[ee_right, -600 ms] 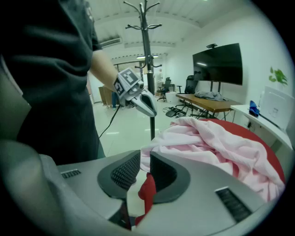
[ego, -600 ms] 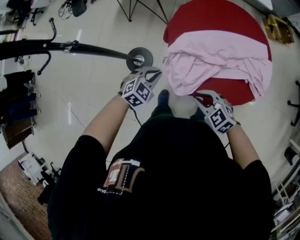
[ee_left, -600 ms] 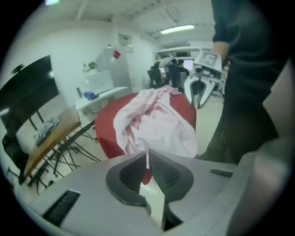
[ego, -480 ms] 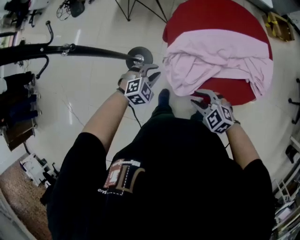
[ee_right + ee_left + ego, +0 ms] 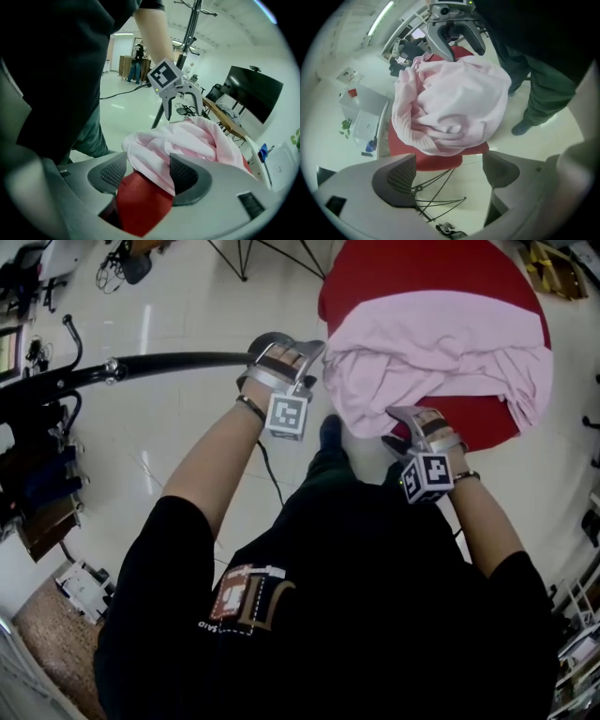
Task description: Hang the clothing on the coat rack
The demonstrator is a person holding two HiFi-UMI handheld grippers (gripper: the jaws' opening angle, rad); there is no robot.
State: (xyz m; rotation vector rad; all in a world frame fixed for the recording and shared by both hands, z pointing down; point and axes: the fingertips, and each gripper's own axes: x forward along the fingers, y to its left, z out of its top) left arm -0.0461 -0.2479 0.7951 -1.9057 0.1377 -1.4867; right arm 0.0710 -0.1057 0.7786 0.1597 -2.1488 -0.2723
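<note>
Clothing (image 5: 441, 352), pink heap on red table (image 5: 394, 268), shape lost in folds, long axis left–right; left gripper (image 5: 292, 345) wide open, empty; right gripper (image 5: 401, 426) open astride near hem.

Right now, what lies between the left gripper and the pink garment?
Left gripper view: pale floor, thin black stand legs and the red table's edge lie before the pink garment; the open left gripper holds nothing.

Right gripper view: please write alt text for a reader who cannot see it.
The right gripper, jaws apart, is at the near edge of a pink garment heaped on a red table; a fold of cloth lies between the jaws. Beyond the heap, the left gripper hangs open, a coat rack pole behind it.
</note>
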